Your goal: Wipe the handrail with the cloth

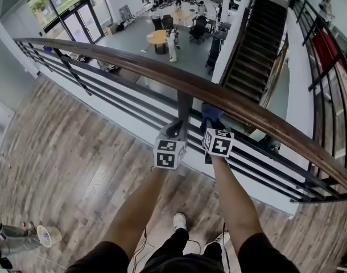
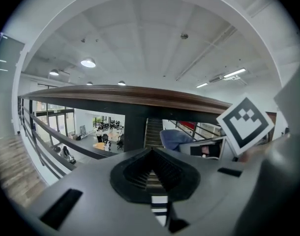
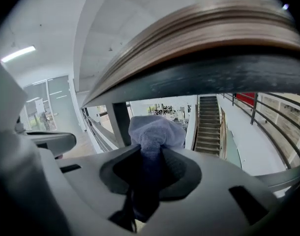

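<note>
R claw (image 3: 149,155) clamped on cloth (image 3: 157,129) just below handrail (image 3: 204,38); L claw (image 2: 151,156) closed, empty.

- This is a big office building, seen from an upper floor that looks down into an open hall.
- At the top middle of the head view, far below, are a round tabletop (image 1: 157,37) and black office chairs (image 1: 197,28).
- A person (image 1: 172,45) stands beside that tabletop.
- Tall glass doors (image 1: 82,19) are at the upper left.
- A long staircase (image 1: 253,44) is at the upper right.
- A wooden handrail (image 1: 219,95) on dark bars edges the wood floor (image 1: 65,164) at the left.
- Round lamps (image 2: 88,62) shine in the white ceiling, upper left of the left gripper view.
</note>
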`<control>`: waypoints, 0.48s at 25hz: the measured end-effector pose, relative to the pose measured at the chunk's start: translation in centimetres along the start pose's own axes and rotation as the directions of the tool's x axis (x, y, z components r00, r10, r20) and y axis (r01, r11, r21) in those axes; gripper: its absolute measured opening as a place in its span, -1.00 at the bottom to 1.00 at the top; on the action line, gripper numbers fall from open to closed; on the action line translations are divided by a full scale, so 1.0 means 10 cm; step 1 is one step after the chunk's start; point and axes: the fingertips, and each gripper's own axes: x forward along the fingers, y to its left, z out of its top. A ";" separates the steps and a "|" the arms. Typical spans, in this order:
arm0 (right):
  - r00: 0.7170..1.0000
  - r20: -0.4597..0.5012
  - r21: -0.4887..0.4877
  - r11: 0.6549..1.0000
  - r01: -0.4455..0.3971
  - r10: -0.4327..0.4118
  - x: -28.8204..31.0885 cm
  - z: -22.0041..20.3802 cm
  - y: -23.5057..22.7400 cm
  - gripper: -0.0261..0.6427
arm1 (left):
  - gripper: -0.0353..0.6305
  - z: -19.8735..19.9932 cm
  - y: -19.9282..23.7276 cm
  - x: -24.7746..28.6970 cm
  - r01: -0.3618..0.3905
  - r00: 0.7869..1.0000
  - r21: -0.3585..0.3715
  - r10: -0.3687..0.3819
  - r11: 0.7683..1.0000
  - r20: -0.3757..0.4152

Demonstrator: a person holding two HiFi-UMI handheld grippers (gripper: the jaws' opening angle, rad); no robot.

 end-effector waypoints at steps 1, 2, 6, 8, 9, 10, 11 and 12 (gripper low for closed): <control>1.000 -0.013 -0.004 1.000 0.003 -0.003 0.10 -0.01 0.05 -0.65 | -0.90 -0.02 0.07 0.03 -0.007 1.000 0.005 0.007 1.000 -0.003; 1.000 -0.021 -0.006 1.000 0.008 -0.008 0.20 -0.02 0.11 -0.65 | -0.90 -0.03 0.13 0.05 -0.011 1.000 0.010 0.011 1.000 -0.008; 0.999 -0.015 -0.027 0.999 0.028 -0.028 0.51 0.06 0.29 -0.65 | -0.90 0.00 0.29 0.09 -0.008 1.000 0.033 0.009 0.999 -0.012; 0.999 -0.035 -0.043 0.999 0.029 -0.031 0.65 0.00 0.32 -0.65 | -0.90 -0.03 0.34 0.10 -0.011 1.000 0.035 0.011 0.999 -0.019; 0.998 -0.048 -0.052 0.998 0.032 -0.034 0.71 -0.04 0.33 -0.65 | -0.90 -0.05 0.36 0.10 -0.011 1.000 0.034 0.012 0.999 -0.024; 0.998 -0.059 -0.063 0.997 0.034 -0.038 0.77 -0.09 0.33 -0.65 | -0.90 -0.07 0.37 0.10 -0.009 1.000 0.033 0.010 0.999 -0.028; 0.997 -0.070 -0.073 0.997 0.036 -0.041 0.82 -0.14 0.33 -0.65 | -0.90 -0.08 0.37 0.10 -0.005 0.999 0.032 0.006 0.999 -0.032; 0.996 -0.080 -0.080 0.996 0.036 -0.043 0.86 -0.18 0.33 -0.65 | -0.90 -0.09 0.38 0.09 -0.002 0.999 0.032 0.003 0.999 -0.032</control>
